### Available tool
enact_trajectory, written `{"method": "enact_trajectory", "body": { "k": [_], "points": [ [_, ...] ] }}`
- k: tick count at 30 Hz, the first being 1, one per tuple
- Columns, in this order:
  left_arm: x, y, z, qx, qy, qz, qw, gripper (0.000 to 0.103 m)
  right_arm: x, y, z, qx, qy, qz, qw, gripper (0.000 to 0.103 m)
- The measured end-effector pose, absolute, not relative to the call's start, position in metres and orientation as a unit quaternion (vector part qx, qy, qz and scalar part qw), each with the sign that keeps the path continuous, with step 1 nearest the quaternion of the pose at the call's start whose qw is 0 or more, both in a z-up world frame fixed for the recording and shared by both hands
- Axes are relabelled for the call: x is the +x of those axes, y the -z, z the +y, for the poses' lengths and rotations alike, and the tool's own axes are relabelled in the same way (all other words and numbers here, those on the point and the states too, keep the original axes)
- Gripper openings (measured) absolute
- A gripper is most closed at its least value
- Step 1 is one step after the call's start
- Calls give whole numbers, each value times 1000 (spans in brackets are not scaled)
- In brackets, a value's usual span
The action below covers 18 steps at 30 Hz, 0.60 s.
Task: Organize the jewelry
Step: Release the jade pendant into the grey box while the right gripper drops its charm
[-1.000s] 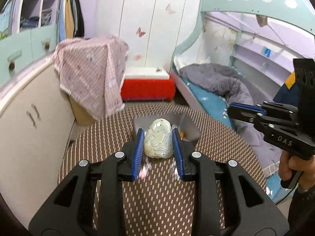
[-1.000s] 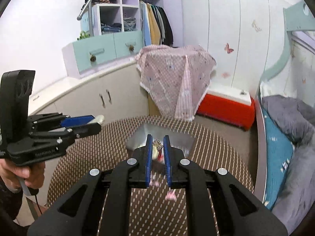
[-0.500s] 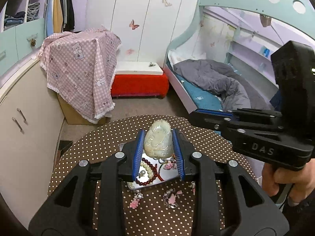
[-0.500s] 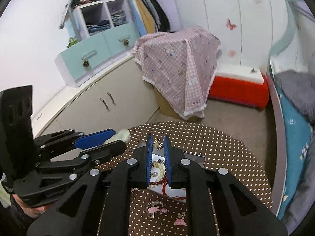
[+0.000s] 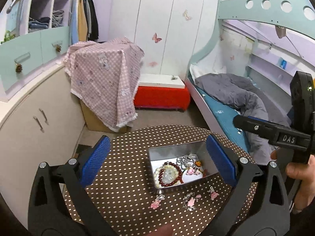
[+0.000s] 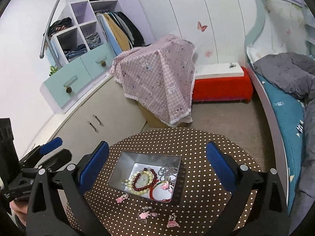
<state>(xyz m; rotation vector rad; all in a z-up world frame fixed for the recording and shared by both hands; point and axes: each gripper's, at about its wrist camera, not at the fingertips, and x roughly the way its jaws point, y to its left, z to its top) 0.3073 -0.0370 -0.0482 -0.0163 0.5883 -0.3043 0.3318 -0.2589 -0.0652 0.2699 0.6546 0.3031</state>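
A silver tin (image 5: 177,147) (image 6: 150,154) stands on the round brown dotted table (image 5: 128,177) (image 6: 196,157). In it lie a pale jade pendant (image 5: 169,175) (image 6: 142,179) ringed by red and cream bead bracelets (image 5: 178,169) (image 6: 151,174), plus a silver chain (image 5: 187,159) (image 6: 169,170). Pink charms (image 5: 190,201) (image 6: 146,213) lie on the cloth in front of the tin. My left gripper (image 5: 157,143) (image 6: 58,150) and right gripper (image 6: 157,149) (image 5: 243,119) hover near the tin, jaws opening wide, nothing between them.
A cream cabinet (image 5: 29,122) runs along the left. Beyond the table stand a box under pink checked cloth (image 5: 106,78), a red bench (image 5: 161,96) and a bed with a grey quilt (image 5: 232,92). A person's hand (image 5: 299,169) grips the right tool.
Both grippers have gone from shut to wide open. The jade pendant has left the left pads and lies in the tin. The small charm is gone from the right pads.
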Motion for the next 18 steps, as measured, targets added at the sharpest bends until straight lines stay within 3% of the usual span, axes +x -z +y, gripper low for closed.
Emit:
{"method": "enact_trajectory", "body": {
  "k": [18],
  "points": [
    [248, 58, -5, -2, 99, 265, 959, 96, 266, 46, -254, 98, -122, 275, 949, 95]
  ]
}}
